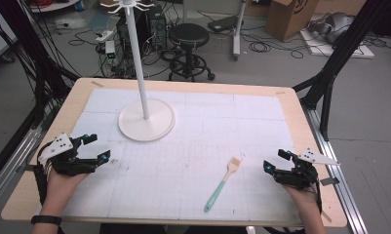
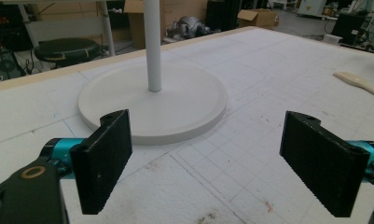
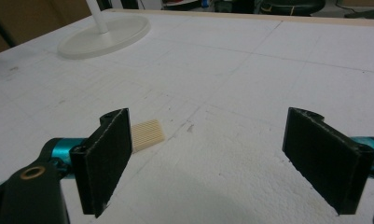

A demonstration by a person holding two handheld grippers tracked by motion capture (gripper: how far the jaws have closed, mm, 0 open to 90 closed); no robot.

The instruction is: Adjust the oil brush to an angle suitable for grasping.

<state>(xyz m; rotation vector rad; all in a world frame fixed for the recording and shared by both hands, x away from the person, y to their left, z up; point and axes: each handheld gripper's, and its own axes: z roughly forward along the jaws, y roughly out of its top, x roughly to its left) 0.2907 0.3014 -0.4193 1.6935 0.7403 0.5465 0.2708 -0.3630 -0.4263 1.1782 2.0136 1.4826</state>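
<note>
Both grippers, left point(image 1: 91, 148) and right point(image 1: 276, 163), rest with jaws wide apart and empty. Right of the stand point(image 1: 146, 119) lies the brush point(image 1: 223, 183) (flat on foam), so pinching its thin handle risks it slipping away.

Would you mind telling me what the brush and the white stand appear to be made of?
The brush looks like silicone or soft plastic: a matte mint-green handle and a cream, ribbed head. The white stand seems to be painted metal or moulded plastic, with a smooth, even, low-sheen round base and a thin pole; which of the two is unclear.
</note>
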